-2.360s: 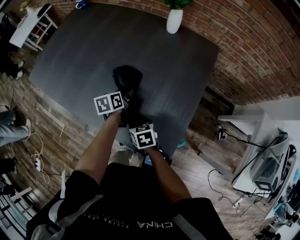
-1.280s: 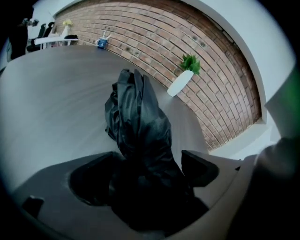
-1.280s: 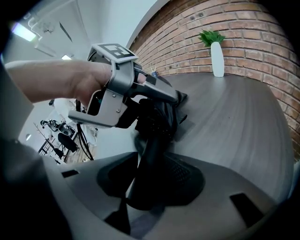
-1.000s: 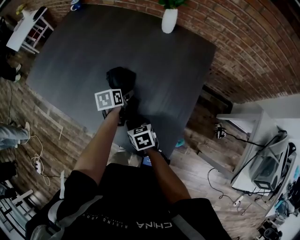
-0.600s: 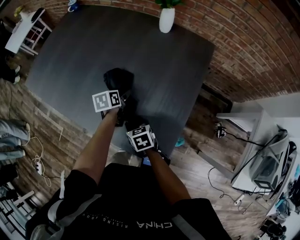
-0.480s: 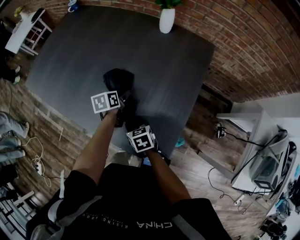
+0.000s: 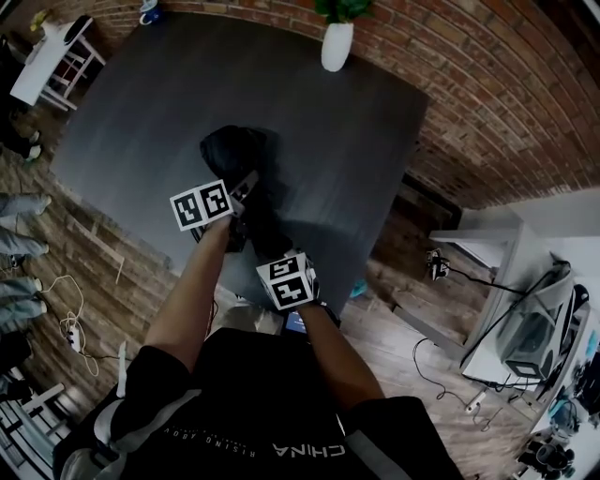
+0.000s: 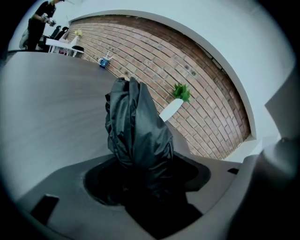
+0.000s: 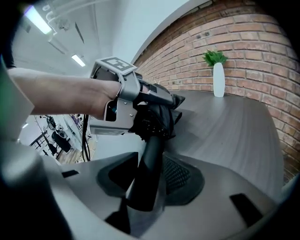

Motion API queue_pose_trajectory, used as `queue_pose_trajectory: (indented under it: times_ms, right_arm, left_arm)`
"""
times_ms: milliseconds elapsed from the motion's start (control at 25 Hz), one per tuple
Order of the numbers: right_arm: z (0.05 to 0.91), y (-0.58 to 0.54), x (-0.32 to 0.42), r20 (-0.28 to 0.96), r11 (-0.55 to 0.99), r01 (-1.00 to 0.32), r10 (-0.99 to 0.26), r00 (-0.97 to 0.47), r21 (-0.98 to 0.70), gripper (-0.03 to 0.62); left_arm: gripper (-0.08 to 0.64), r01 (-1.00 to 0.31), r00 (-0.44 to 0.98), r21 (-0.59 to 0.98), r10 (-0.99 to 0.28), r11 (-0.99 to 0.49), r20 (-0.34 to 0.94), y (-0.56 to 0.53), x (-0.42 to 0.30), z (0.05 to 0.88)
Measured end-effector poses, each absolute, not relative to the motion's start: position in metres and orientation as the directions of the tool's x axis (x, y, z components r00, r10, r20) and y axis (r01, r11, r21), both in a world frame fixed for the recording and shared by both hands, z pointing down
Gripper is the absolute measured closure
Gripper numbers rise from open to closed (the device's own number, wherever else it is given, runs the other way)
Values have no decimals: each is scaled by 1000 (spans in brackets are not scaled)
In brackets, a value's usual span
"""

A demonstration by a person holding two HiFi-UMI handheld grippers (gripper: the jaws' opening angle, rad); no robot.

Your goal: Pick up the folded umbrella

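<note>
The folded umbrella (image 7: 234, 155) is black, a bunched canopy with a dark handle (image 9: 149, 159), and it hangs just above the dark grey table (image 7: 131, 103). My left gripper (image 7: 246, 192) holds the canopy's near end. Its jaws have just been closing, and in the left gripper view the fabric (image 8: 136, 131) fills the gap of that gripper (image 8: 140, 187). My right gripper (image 7: 258, 234) sits closer to me, shut on the handle, which crosses the gap of this gripper (image 9: 147, 187) in the right gripper view. The umbrella's middle is hidden behind both grippers in the head view.
A white vase with a green plant (image 7: 336, 45) stands at the table's far edge against the brick wall (image 7: 487, 103). A mug (image 7: 148, 13) sits at the far left corner. White furniture (image 7: 525, 262) and cables lie on the floor to the right.
Both grippers have risen with the umbrella. The left gripper's marker cube has shifted left, and the canopy now stands off the table.
</note>
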State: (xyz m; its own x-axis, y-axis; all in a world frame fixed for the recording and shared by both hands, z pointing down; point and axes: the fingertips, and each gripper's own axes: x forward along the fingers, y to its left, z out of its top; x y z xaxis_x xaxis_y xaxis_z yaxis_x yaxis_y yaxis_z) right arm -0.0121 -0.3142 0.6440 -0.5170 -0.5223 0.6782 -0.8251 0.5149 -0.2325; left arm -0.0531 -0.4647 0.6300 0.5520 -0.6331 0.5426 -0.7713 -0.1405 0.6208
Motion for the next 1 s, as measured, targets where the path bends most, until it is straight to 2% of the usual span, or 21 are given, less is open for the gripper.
queue_pose_trajectory:
  times_ms: [280,560,1000]
  right_arm:
    - [603,-337,-19,593,569,-813,-616,-519,-122,439]
    - [561,-353,-26,531,579,-814,-673,-515,-57,440]
    - [522,-357,-36,486,583,-812,-704,-519,-23,443]
  left_arm:
    - [259,-675,605,699,-720,-236,341,-480,-64,565]
    - [259,-649,617,677,-760,-346,203,-484,-75,498]
    - [270,-634,622,636,-779,-441,80,-467,-91,437]
